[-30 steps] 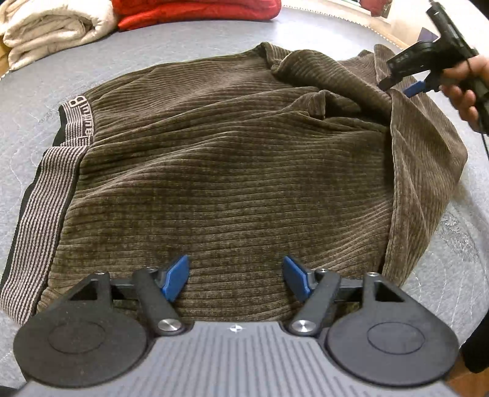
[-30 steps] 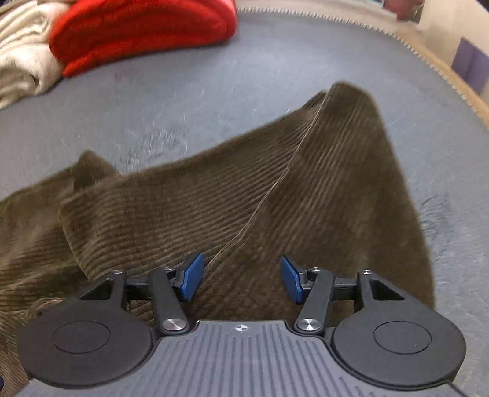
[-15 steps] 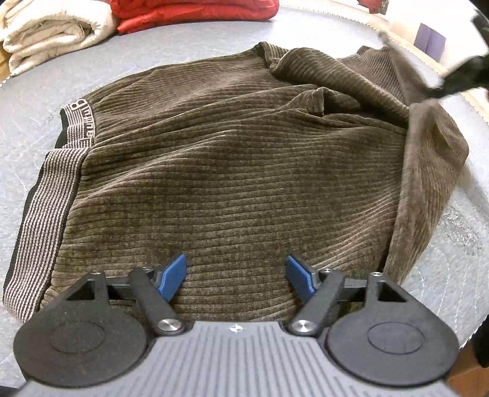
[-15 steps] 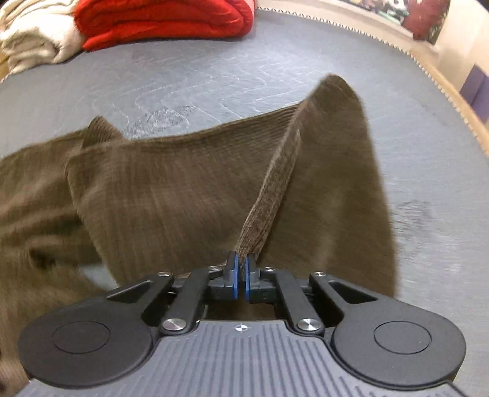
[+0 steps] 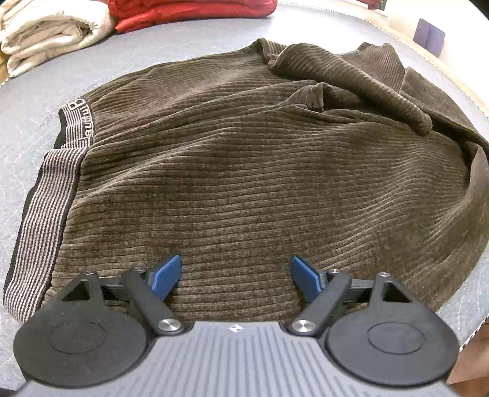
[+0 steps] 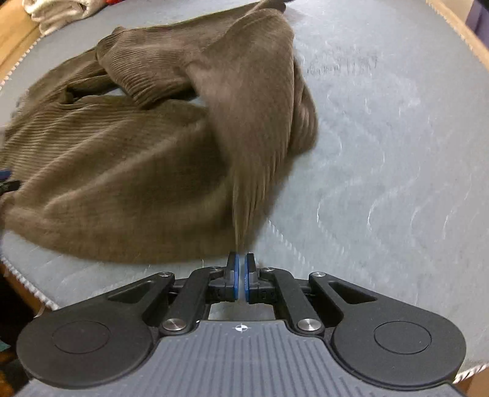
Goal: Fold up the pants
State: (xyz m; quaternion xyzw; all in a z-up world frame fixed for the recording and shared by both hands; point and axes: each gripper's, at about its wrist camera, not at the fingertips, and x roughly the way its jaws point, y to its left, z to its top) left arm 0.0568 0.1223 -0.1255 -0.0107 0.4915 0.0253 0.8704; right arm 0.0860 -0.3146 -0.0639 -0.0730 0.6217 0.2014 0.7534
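While the right hand-held gripper (image 6: 241, 268) pinches the pants (image 5: 244, 171) hem, their waistband (image 5: 45, 213) faces left; left hand-held gripper (image 5: 235, 276) gapes.

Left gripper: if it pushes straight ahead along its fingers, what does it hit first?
Likely the brown pants. The left gripper is open, low over the near edge of the cloth, which fills the path ahead. Whether it already touches is unclear.

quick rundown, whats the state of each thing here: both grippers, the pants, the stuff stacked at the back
left gripper: open, over the pants, gripping nothing
right gripper: shut on a pinched bit of pant fabric, pulling it taut
pants: spread out but rumpled, not folded, waistband flat
cream blanket: folded
red blanket: folded
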